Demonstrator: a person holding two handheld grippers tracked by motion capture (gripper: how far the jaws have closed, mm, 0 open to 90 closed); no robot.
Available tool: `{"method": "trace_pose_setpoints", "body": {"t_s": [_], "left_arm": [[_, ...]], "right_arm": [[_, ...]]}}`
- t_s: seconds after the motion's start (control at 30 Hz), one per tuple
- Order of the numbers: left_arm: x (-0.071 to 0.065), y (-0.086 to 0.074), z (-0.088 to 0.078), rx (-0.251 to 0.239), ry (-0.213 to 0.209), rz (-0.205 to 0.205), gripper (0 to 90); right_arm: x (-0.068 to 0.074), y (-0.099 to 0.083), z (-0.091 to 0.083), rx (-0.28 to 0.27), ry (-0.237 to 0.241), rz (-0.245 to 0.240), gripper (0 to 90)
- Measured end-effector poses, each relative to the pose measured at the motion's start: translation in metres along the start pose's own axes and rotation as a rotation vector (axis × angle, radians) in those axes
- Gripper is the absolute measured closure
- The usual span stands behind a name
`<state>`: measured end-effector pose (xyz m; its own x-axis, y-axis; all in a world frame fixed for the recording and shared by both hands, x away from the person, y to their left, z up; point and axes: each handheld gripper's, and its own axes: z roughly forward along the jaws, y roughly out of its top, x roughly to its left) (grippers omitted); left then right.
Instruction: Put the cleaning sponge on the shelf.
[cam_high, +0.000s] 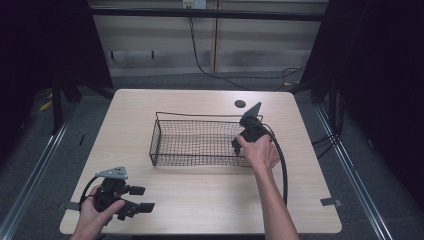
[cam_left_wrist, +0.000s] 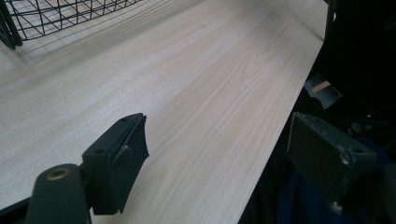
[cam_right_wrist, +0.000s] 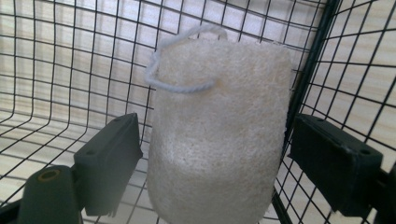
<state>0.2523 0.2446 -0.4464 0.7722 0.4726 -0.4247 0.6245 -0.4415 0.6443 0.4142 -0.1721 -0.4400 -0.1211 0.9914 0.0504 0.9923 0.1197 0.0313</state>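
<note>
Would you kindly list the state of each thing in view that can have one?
Wire basket: upright on the table, open at the top.
Loofah sponge: inside the basket, between the right gripper's jaws, not clamped.
Left gripper: jaws open, holding nothing, at the table's near edge.
Right gripper: jaws open, reaching into the basket's right end.
Table: bare wood around the basket.

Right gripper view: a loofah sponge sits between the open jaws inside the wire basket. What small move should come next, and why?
Probably close the right tool on the loofah sponge: its jaws flank the sponge with gaps on both sides, inside the wire basket.
</note>
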Motion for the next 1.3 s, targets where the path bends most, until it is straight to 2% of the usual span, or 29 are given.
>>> {"method": "trace_pose_setpoints", "body": {"t_s": [0.33, 0.47, 0.53, 0.73, 0.93, 1.17, 1.23, 1.3], "left_arm": [[0.0, 0.0, 0.001, 0.001, 0.007, -0.002, 19.7], [0.0, 0.0, 0.001, 0.001, 0.007, -0.002, 19.7], [0.0, 0.0, 0.001, 0.001, 0.006, -0.003, 19.7], [0.0, 0.0, 0.001, 0.002, 0.007, -0.004, 19.7], [0.0, 0.0, 0.001, 0.002, 0.007, -0.008, 19.7], [0.0, 0.0, 0.001, 0.002, 0.008, -0.005, 19.7], [0.0, 0.0, 0.001, 0.001, 0.007, -0.008, 19.7], [0.0, 0.0, 0.001, 0.003, 0.008, -0.007, 19.7]], "right_arm": [[0.0, -0.002, -0.01, -0.023, 0.016, -0.009, 15.4], [-0.005, -0.004, -0.013, -0.031, 0.047, -0.013, 16.0], [-0.006, -0.005, -0.016, -0.028, 0.065, 0.001, 16.3], [-0.012, -0.009, -0.025, -0.087, 0.105, -0.007, 15.8], [-0.013, -0.013, -0.031, -0.137, 0.108, -0.033, 16.3], [-0.012, -0.02, -0.038, -0.193, 0.112, -0.056, 20.8], [-0.012, -0.023, -0.04, -0.209, 0.102, -0.065, 20.8], [-0.013, -0.026, -0.041, -0.23, 0.115, -0.069, 21.1]]}}
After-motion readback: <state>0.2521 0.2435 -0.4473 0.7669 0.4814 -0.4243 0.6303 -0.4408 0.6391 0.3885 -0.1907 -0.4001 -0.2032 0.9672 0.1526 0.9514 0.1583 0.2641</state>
